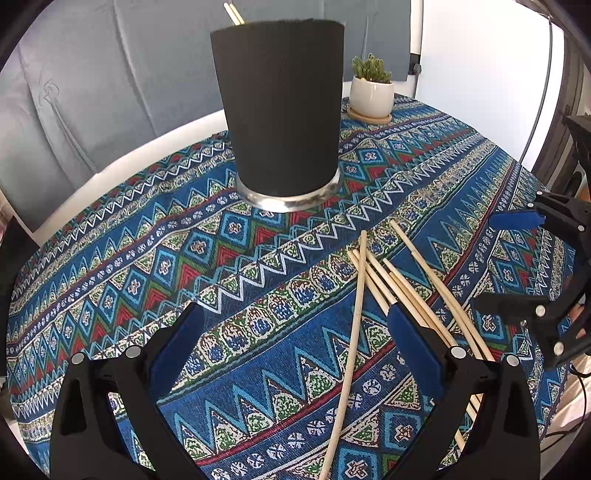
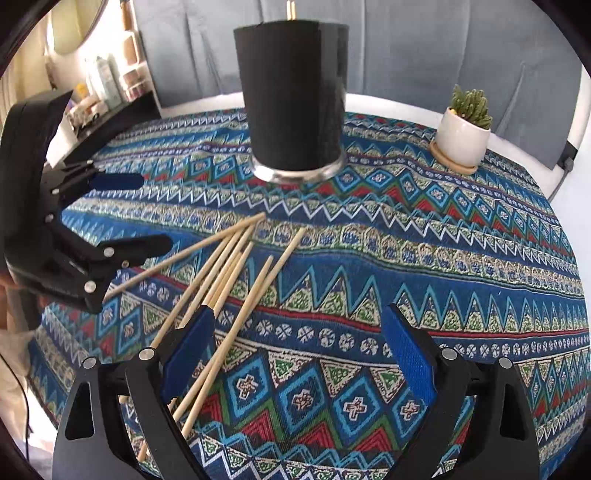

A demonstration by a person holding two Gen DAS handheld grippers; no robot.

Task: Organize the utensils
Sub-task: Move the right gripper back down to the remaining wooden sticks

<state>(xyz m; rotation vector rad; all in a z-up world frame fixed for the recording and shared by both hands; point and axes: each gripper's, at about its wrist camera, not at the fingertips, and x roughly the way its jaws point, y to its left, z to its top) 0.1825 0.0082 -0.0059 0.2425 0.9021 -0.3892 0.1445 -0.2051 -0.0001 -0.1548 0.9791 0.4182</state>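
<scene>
We hold the left gripper (image 1: 291, 343) wide open and empty over the tablecloth (image 1: 258, 332). The loose chopsticks (image 2: 229, 266) lie between both tools, before the black holder (image 2: 295, 99). The right gripper (image 2: 299, 350) is open too, empty. Next we judge one must close on a stick.

The black holder (image 1: 280, 107) hid all but the tips of two chopsticks (image 1: 233, 13) standing inside it, and those tips ran off the top edge in both views. On the table (image 1: 110, 258), the lower ends of the loose chopsticks (image 1: 417, 291) were covered by the left claw (image 1: 295, 339) in its own view and by the right claw (image 2: 299, 343) in the other. The bottles on the shelf (image 2: 107, 81) were too blurred to read.
</scene>
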